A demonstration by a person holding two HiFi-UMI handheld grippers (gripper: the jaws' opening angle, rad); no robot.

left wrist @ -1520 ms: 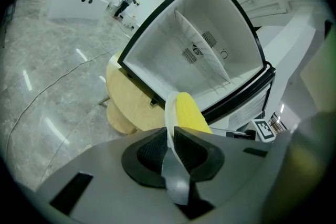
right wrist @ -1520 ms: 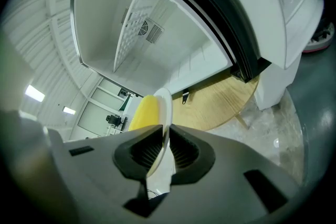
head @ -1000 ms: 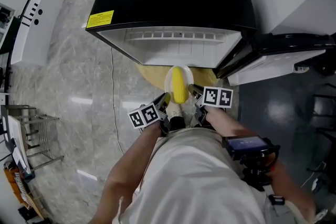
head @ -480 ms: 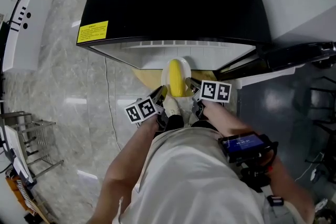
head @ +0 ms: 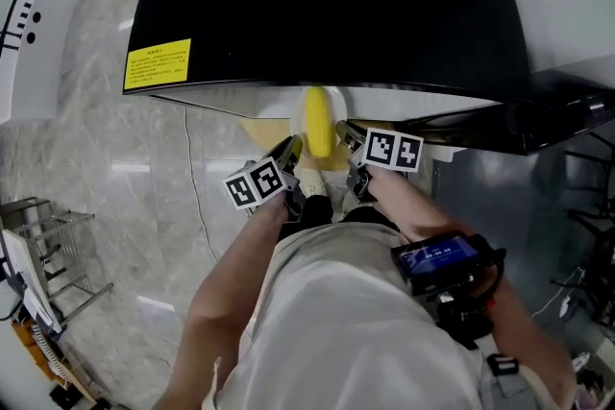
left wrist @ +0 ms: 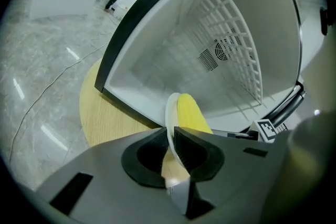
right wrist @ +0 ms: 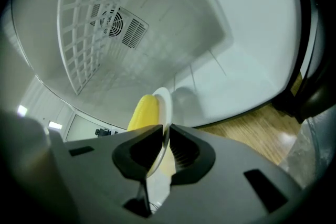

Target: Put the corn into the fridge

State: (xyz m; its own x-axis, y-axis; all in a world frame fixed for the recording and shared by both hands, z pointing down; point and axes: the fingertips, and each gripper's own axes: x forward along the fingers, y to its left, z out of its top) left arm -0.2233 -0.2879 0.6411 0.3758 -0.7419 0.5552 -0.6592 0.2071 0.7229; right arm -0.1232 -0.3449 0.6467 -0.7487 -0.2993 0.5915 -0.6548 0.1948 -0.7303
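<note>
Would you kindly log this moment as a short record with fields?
corn: lies on the plate
left claw: shut on the plate's rim
right claw: shut on the opposite rim
fridge: black, open, white inside, wire rack inside
plate position: held at the fridge's mouth, not set down
under the fridge: round wooden top

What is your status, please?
Both shut on plate rim: left gripper, right gripper. Plate carries corn, at open fridge mouth. Nothing seen blocking.
</note>
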